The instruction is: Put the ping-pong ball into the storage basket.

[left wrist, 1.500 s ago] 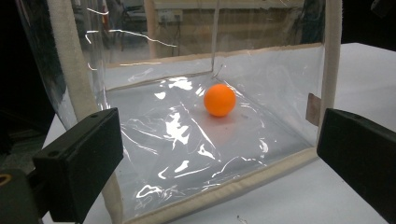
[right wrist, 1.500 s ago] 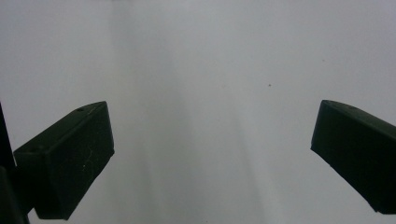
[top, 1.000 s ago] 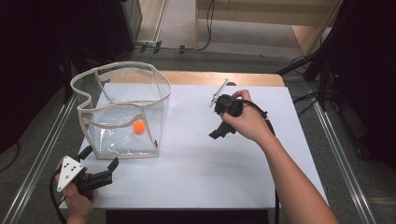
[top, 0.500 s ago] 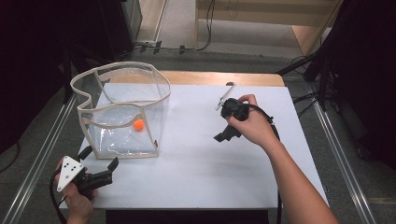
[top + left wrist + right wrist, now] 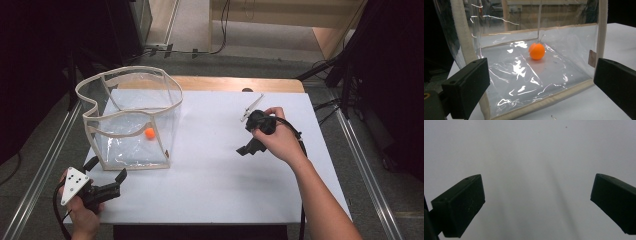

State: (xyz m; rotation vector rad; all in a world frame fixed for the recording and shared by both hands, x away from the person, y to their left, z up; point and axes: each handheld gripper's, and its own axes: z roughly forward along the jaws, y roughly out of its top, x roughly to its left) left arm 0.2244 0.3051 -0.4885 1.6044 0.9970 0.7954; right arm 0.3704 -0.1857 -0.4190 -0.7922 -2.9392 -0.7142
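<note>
A clear plastic bag with beige edging stands upright and open on the left of the white table. An orange ball lies on its floor. My left gripper sits at the table's near-left corner, open, with its jaws aimed at the bag's front wall. In the left gripper view the ball shows through the clear wall, behind the bag's beige bottom edge, between the spread jaws of the gripper. My right gripper hovers over the right middle of the table, open and holding nothing.
A wooden strip runs along the table's far edge. Metal rails flank both sides. Cables lie on the floor beyond the table. Bare white table surface stretches between the bag and the right hand.
The right hand has carried its gripper a little toward the near right side of the table. The left gripper, bag and ball have stayed put.
</note>
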